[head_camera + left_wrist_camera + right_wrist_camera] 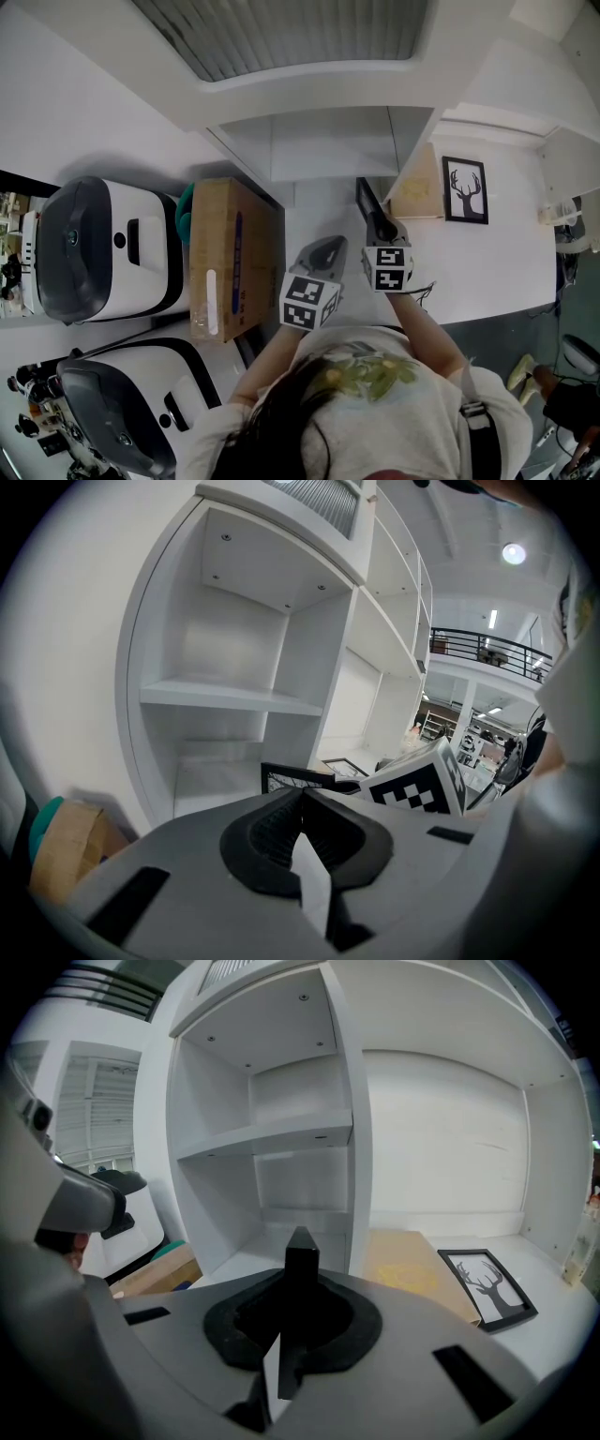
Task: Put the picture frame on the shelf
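Note:
A black picture frame [367, 208] shows edge-on in the head view, with my right gripper [381, 231] shut on it in front of the white shelf unit [328, 141]. In the right gripper view the frame's thin black edge [301, 1258] stands upright between the jaws, which face the shelf's open compartments [272, 1138]. My left gripper [327, 247] hangs just left of it, shut with nothing in it. In the left gripper view my left gripper [302, 797] points at the frame [296, 780] and the right gripper's marker cube [419, 785].
A second framed deer picture [465, 190] and a tan board [419, 187] lie on the low shelf surface to the right. A cardboard box [230, 258] and two white machines [103, 248] [122, 403] stand on the left. A small bottle [577, 1251] sits at the far right.

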A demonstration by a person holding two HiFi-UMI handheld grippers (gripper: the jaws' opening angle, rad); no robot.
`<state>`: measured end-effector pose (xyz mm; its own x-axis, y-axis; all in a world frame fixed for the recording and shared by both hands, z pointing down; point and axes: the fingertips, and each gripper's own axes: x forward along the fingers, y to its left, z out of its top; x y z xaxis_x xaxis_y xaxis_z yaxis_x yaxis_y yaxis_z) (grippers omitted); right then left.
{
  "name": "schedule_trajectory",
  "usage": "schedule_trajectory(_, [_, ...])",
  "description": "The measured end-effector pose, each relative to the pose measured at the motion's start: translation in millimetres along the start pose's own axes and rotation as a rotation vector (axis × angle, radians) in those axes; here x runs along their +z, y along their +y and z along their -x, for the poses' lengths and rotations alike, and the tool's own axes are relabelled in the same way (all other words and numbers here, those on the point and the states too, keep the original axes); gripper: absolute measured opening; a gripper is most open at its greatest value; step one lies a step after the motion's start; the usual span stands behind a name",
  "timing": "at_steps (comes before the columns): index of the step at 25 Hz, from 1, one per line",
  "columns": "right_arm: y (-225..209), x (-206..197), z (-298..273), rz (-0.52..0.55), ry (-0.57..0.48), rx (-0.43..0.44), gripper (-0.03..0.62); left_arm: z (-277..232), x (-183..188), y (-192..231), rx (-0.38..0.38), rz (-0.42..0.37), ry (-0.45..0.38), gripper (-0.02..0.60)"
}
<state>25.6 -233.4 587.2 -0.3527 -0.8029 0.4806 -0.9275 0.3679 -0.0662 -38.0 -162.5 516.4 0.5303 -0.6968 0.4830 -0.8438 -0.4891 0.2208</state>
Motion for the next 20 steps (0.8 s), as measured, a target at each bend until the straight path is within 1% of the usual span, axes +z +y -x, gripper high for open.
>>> schedule_trajectory(15, [3.9,-21.0,-7.2,0.056,0.035,-0.011,0.044,-2.0,-2.5,-0.2,0.003,-0.001,0.005,0.029])
schedule_trajectory(20, [4.7,-29.7,-11.8,0.064,0.064,-0.007,0.044,-2.6,-4.1,-0.3,0.002,0.002,0.008,0.029])
